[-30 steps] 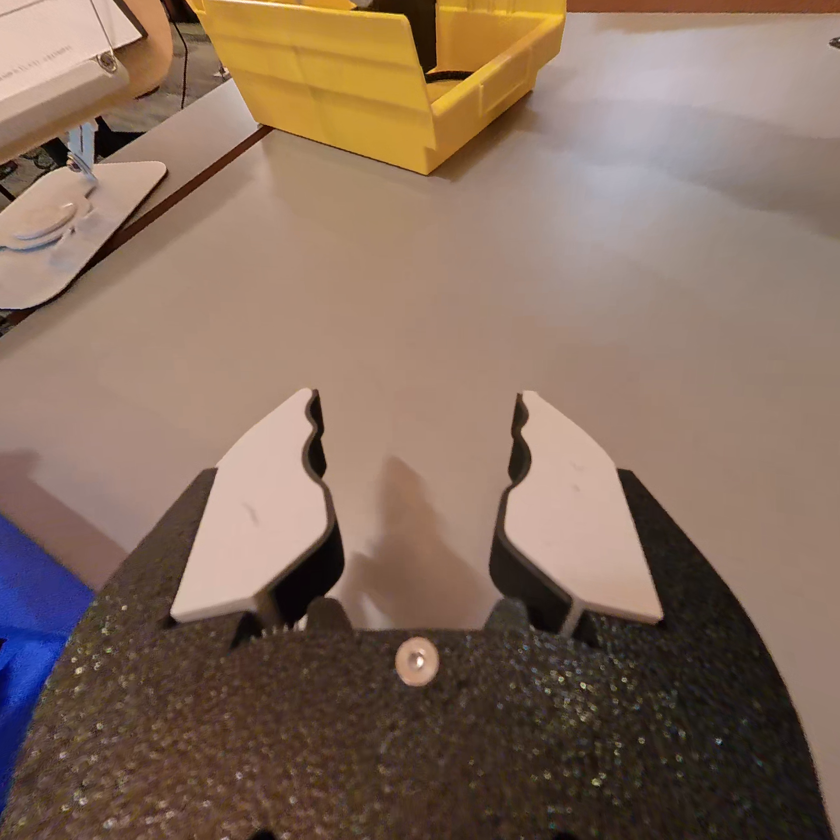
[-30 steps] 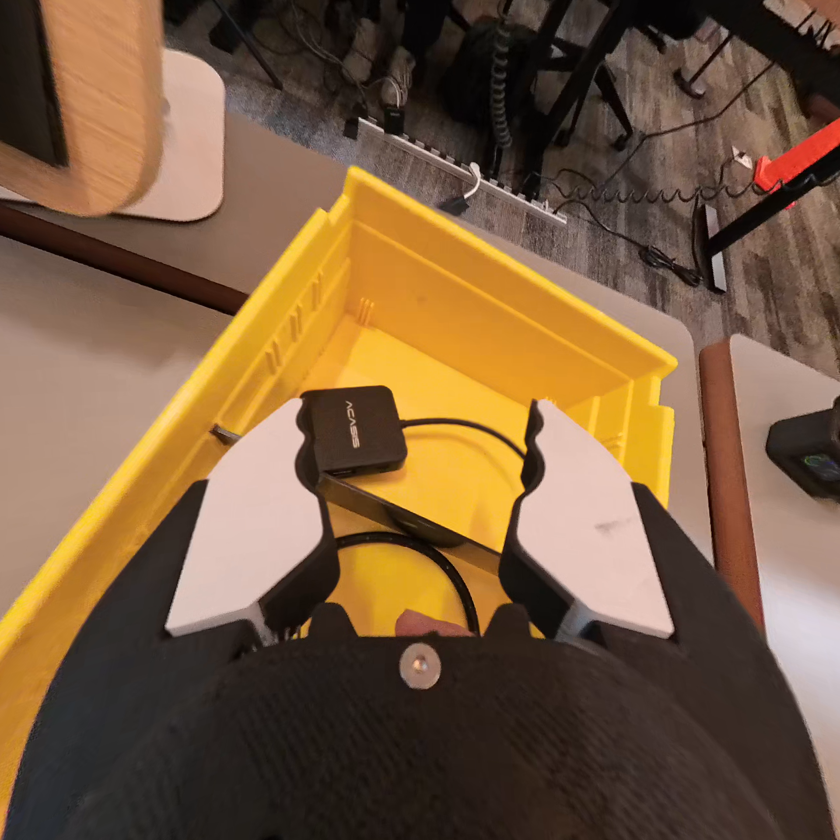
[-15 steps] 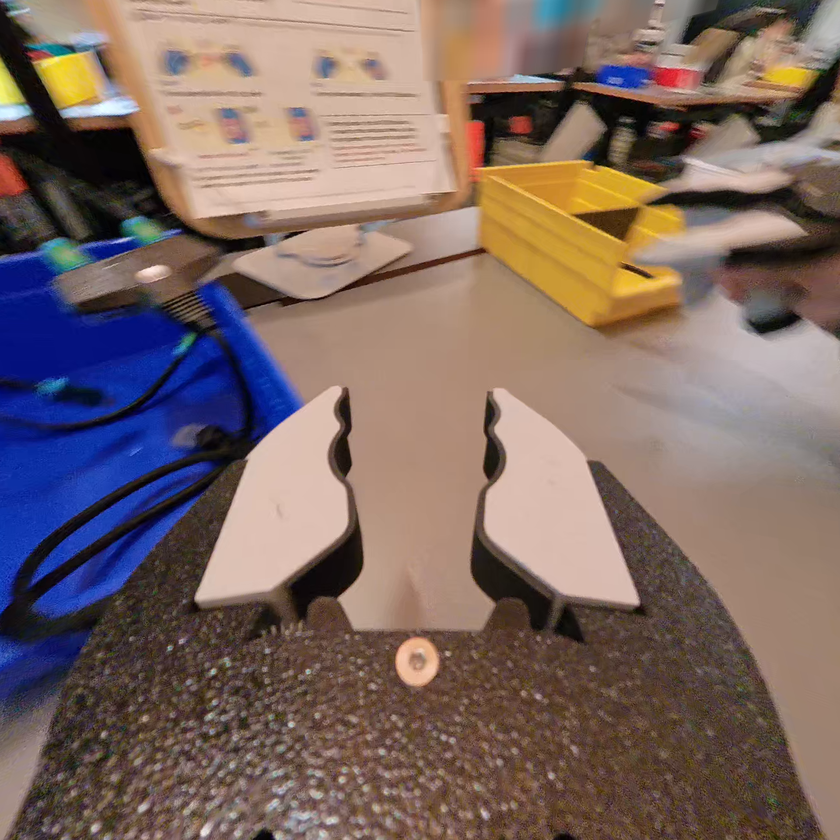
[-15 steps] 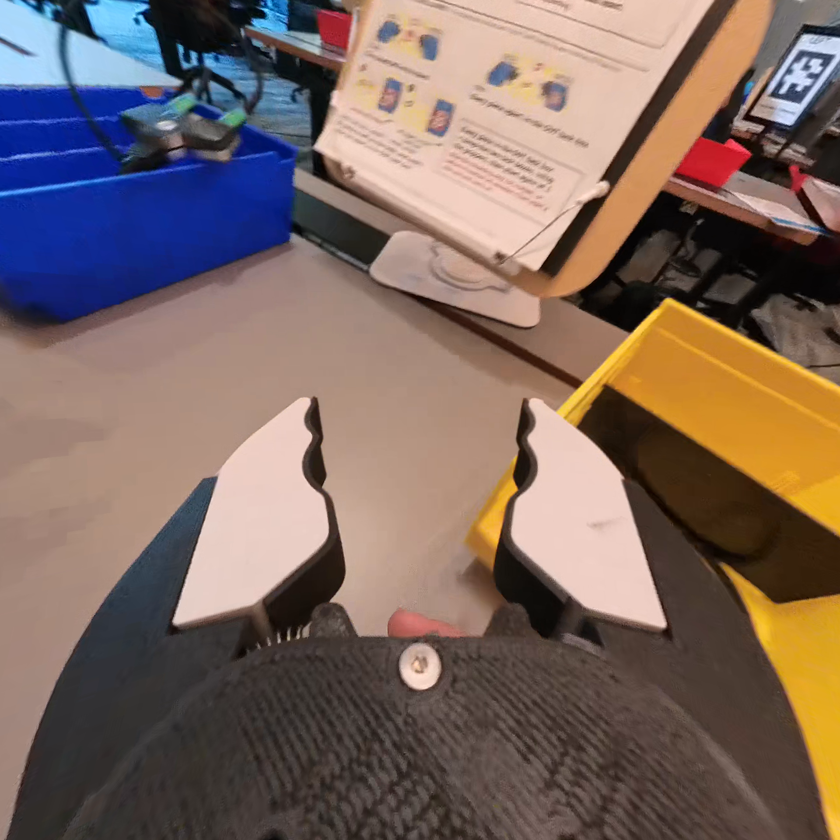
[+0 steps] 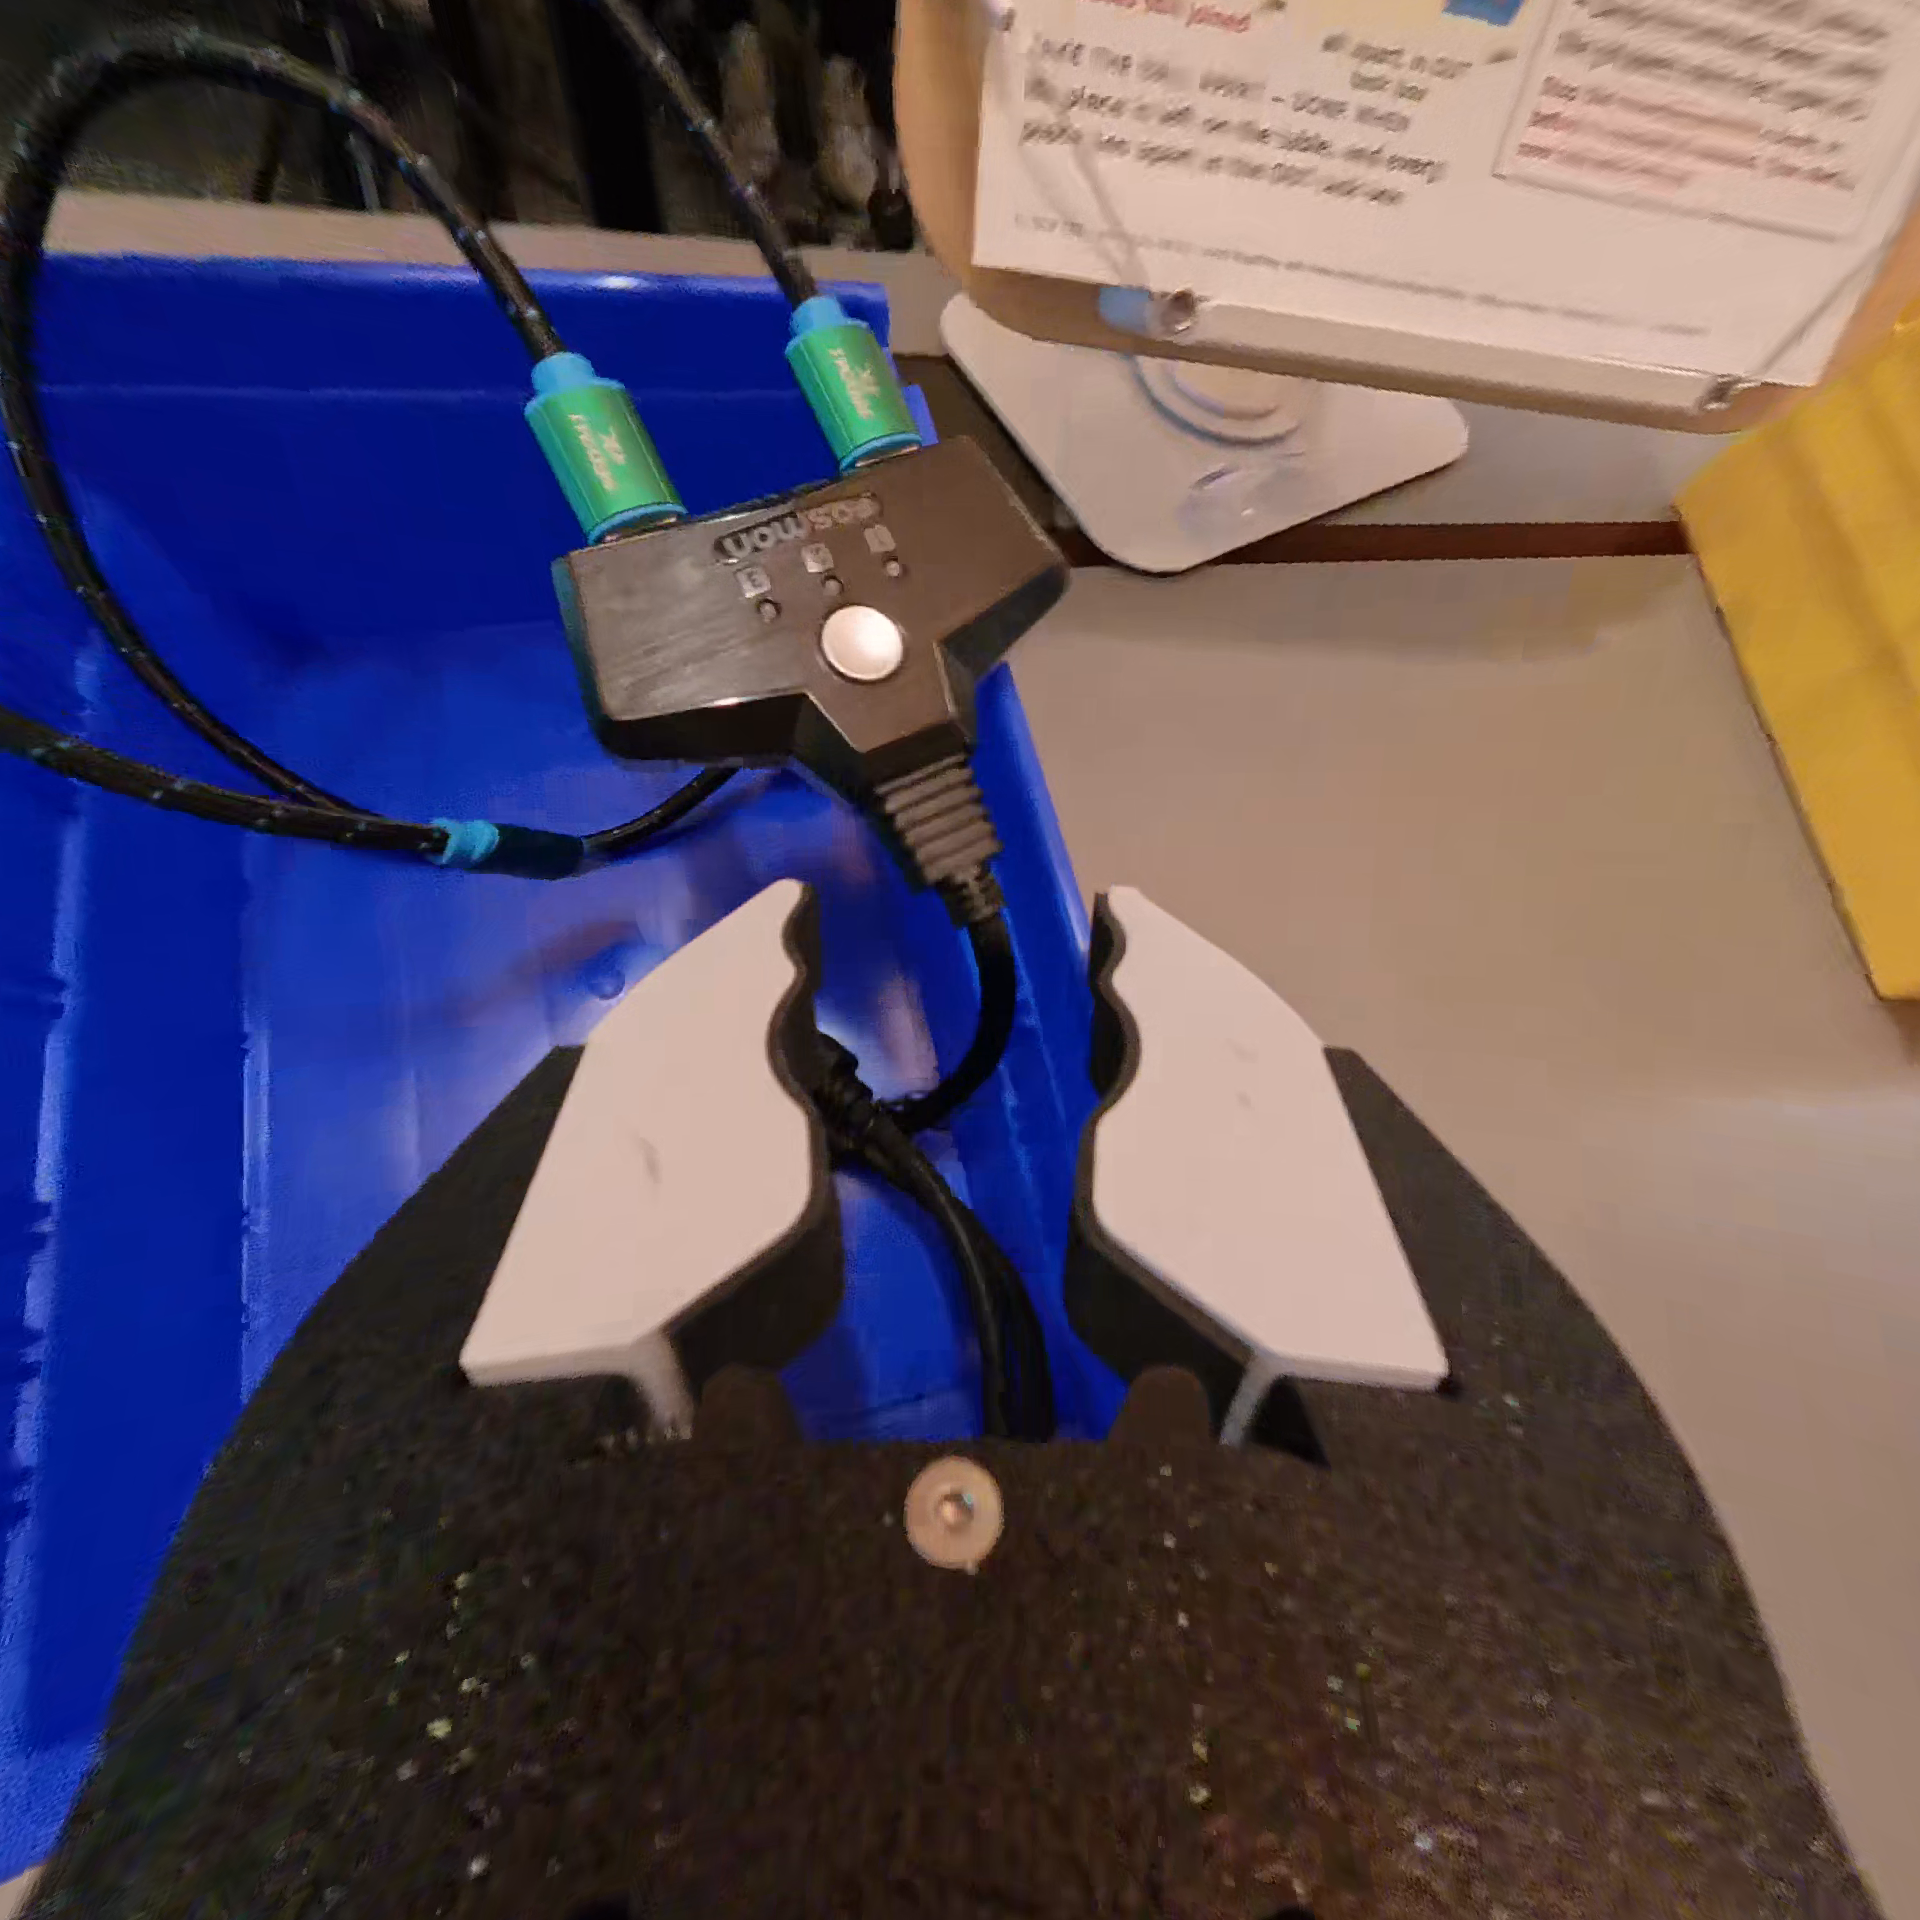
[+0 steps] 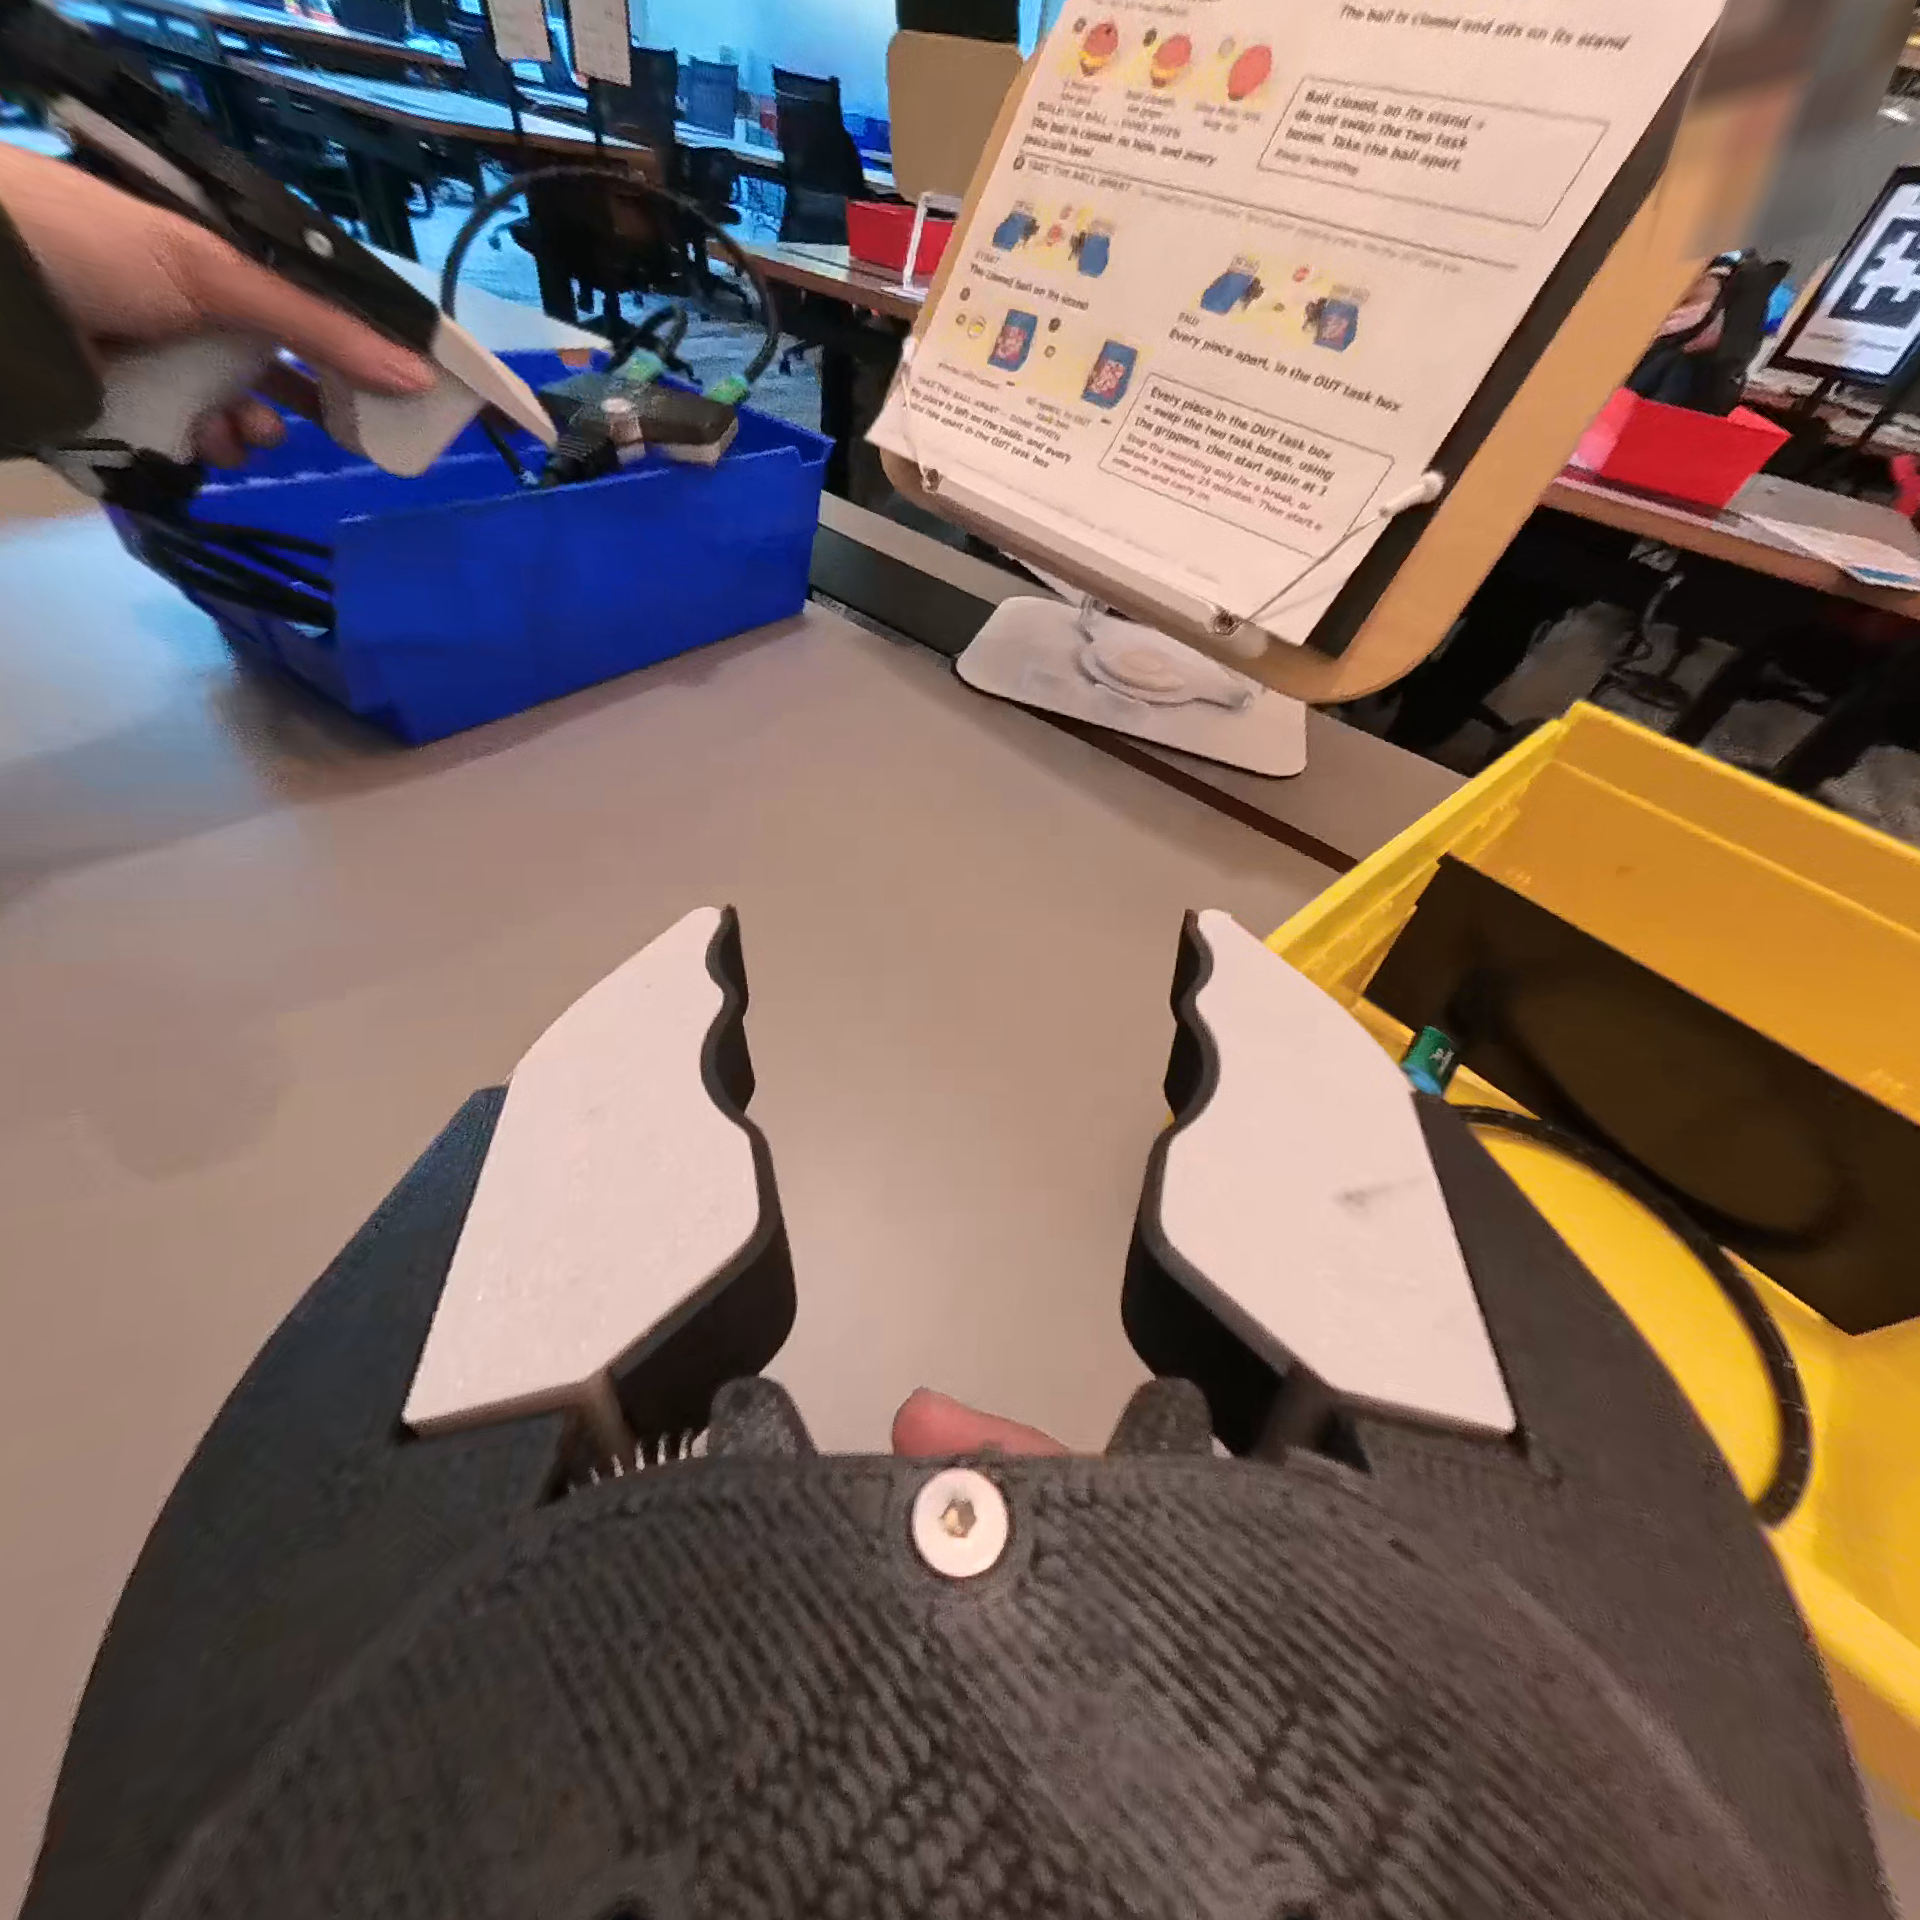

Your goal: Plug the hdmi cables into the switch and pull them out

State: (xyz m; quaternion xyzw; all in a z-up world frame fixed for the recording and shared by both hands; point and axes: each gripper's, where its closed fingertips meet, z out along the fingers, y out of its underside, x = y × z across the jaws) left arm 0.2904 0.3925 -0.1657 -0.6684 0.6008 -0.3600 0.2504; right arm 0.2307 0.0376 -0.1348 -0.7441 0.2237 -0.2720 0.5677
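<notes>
A grey table point(image 6: 935, 831) carries everything. A blue bin point(image 6: 540, 582) sits on it far ahead and to the left of the right claw point(image 6: 956, 997). A yellow bin point(image 6: 1662, 935) rests just beside that claw's right finger. A white stand base point(image 6: 1132, 686) sits ahead, between the bins.

Two handheld grippers, black bodies with pale grey fingers

Each gripper, left gripper point(image 5: 951, 940) and right gripper point(image 6: 956, 971), has a rough, speckled black printed shell, one silver screw at its centre, and wavy-edged flat fingers point(image 6: 613, 1174) backed in black; a dark sleeve point(image 6: 31, 343) shows.
</notes>
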